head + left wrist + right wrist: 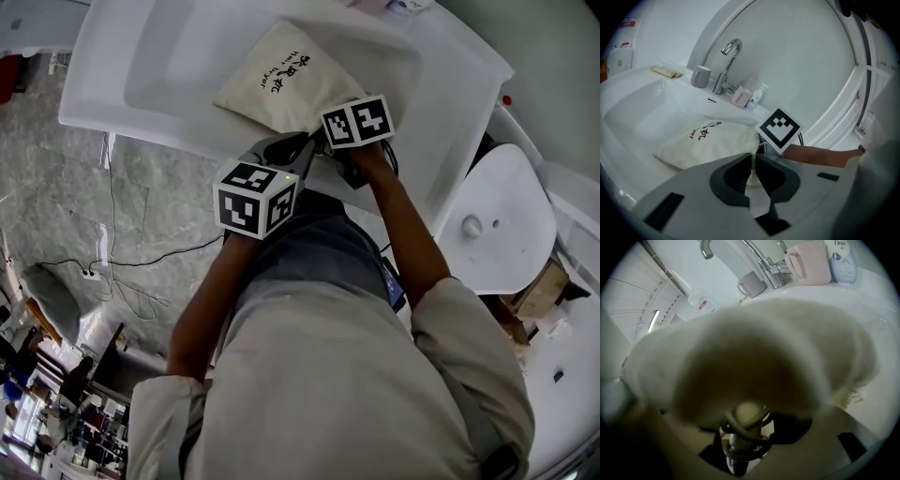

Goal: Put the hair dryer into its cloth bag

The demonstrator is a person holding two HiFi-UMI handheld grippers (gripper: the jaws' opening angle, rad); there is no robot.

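Observation:
The cream cloth bag with black print lies on the white sink. My left gripper is shut on the edge of the bag, and a fold of cloth runs between its pads. In the right gripper view the bag's open mouth fills the picture. My right gripper is shut on the end of the hair dryer, which has its cord wound round it. That end sits just inside the opening. From the head view only the right gripper's marker cube shows, at the bag's near corner.
At the back of the sink stand a chrome faucet, a grey cup, a pink cup and a soap bottle. A white toilet is to the right. Cables lie on the marble floor at the left.

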